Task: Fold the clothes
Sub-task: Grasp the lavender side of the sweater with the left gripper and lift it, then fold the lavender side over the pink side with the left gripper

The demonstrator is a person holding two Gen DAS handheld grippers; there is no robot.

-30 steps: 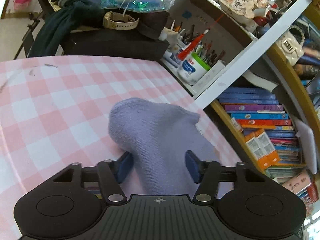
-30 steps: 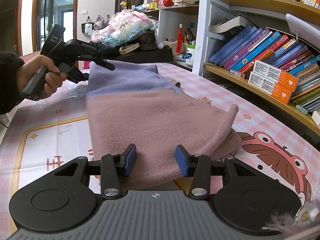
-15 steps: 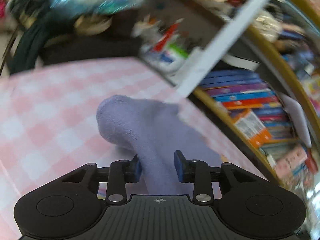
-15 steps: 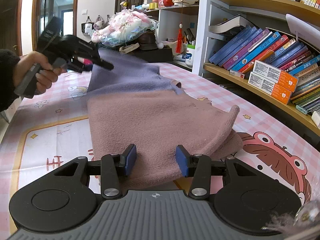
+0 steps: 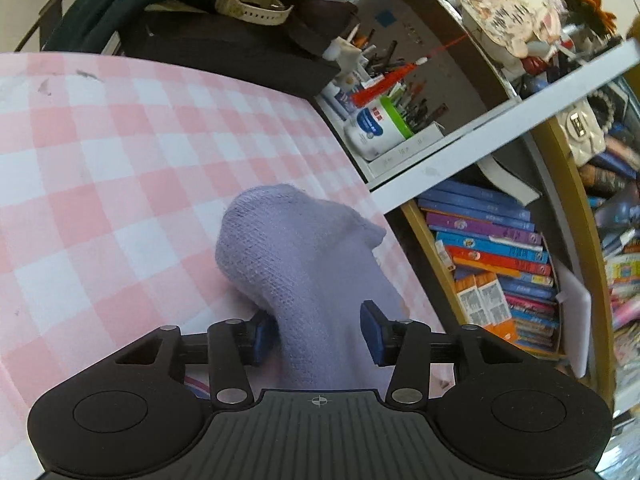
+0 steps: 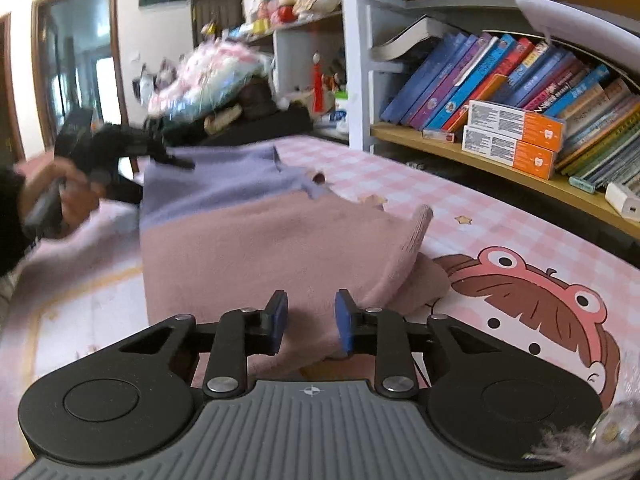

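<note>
We are at the grasping stage of the fold: the two-tone garment [image 6: 256, 236], lilac at its far end and dusty pink nearer us, lies across the desk [image 6: 500, 216] in the middle of the right wrist view, one pink edge curled up to the right of centre. At the bottom centre of that view the right gripper [image 6: 307, 322] has the near pink hem between its blue fingers [image 6: 277, 322]; its jaws have just been closing, but they stand narrowly apart, and we cannot tell for sure that the pads already pinch the cloth. The left gripper [image 5: 316, 334] sits at the lilac end, seen small and blurred at the middle left of the right wrist view in the person's hand [image 6: 66, 196]. In its own view a hump of lilac knit rises between its fingers [image 5: 370, 334] at the lower centre; its jaws have just been opening, and the right pad stands clear of the cloth while the left one touches or sits just beside it, so we judge no firm grip there. The next move, as we read it, calls for both pairs of fingers to clamp their ends firmly, then lift together so one end can be carried over the other, keeping the edges level and clear of the bookshelf [image 6: 520, 80] at the upper right.
</note>
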